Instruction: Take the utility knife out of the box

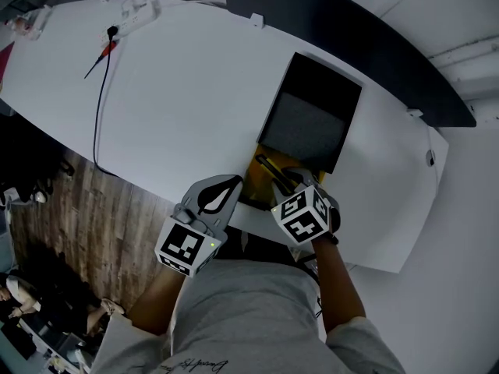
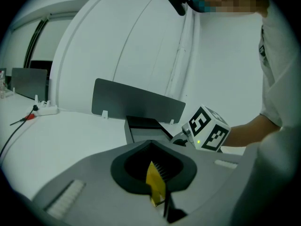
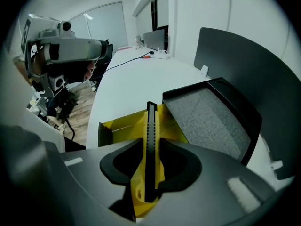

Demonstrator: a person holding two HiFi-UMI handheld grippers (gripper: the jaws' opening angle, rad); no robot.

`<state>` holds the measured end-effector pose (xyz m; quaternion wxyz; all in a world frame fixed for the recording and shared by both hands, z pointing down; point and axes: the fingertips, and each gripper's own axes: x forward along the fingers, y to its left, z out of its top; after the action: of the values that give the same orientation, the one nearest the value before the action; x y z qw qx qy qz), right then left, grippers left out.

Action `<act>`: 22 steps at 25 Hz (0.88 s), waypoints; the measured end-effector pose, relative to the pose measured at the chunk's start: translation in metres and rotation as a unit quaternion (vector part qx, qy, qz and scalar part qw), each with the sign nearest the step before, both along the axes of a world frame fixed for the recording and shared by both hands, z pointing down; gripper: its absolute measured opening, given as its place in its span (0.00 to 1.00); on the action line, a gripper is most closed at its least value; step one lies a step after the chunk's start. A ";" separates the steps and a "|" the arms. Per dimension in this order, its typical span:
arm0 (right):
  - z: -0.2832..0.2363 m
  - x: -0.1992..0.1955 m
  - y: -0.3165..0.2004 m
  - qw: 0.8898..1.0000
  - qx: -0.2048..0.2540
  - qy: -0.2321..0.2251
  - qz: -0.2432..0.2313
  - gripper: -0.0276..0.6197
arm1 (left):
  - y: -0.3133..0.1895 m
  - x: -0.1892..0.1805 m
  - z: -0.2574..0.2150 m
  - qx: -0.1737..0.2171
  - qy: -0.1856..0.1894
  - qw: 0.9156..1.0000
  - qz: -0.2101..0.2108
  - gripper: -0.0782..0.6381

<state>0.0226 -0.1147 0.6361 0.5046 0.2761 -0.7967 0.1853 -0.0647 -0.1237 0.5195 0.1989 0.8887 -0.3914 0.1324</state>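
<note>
Right fingers (image 3: 187, 166) downward on utility knife (image 3: 150, 140)

Clothing: light grey short-sleeved T-shirt (image 1: 257, 310), small dark script print | left hand-held gripper (image 1: 221, 191): pale grey shell, black-lined jaws, black-and-white marker cube (image 1: 187, 248), green light | right hand-held gripper (image 1: 295, 179): matching grey shell, second marker cube (image 1: 302, 215)

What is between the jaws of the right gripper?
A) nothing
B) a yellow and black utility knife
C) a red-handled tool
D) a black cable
B: the utility knife sits between the jaws of the right gripper, with the yellow box behind it.
</note>
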 end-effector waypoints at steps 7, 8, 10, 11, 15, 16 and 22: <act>-0.030 0.003 -0.003 0.998 0.021 -0.046 0.022 0.24 | 0.005 0.005 -0.010 0.001 -0.007 1.000 0.010 0.11; -0.035 0.005 -0.003 0.998 0.025 -0.053 0.026 0.24 | 0.005 0.006 -0.012 0.003 -0.007 1.000 0.012 0.11; -0.047 0.007 -0.004 0.997 0.034 -0.067 0.032 0.24 | 0.004 0.008 -0.018 0.012 -0.005 1.000 0.010 0.11; -0.054 0.009 -0.004 0.996 0.040 -0.073 0.035 0.24 | 0.003 0.010 -0.022 0.016 -0.003 1.000 0.010 0.11; -0.081 0.015 -0.004 0.992 0.057 -0.095 0.053 0.24 | 0.003 0.013 -0.035 0.028 -0.002 1.000 0.013 0.11; -0.087 0.017 -0.004 0.991 0.061 -0.100 0.056 0.24 | 0.003 0.014 -0.039 0.031 -0.002 0.999 0.013 0.11; -0.118 0.033 0.000 0.985 0.090 -0.126 0.075 0.24 | 0.002 0.026 -0.061 0.049 0.010 0.999 0.012 0.11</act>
<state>0.0552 -0.1148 0.5180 0.3580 0.3541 -0.8443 0.1834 -0.0392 -0.1216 0.4587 0.1571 0.9032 -0.3850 0.1064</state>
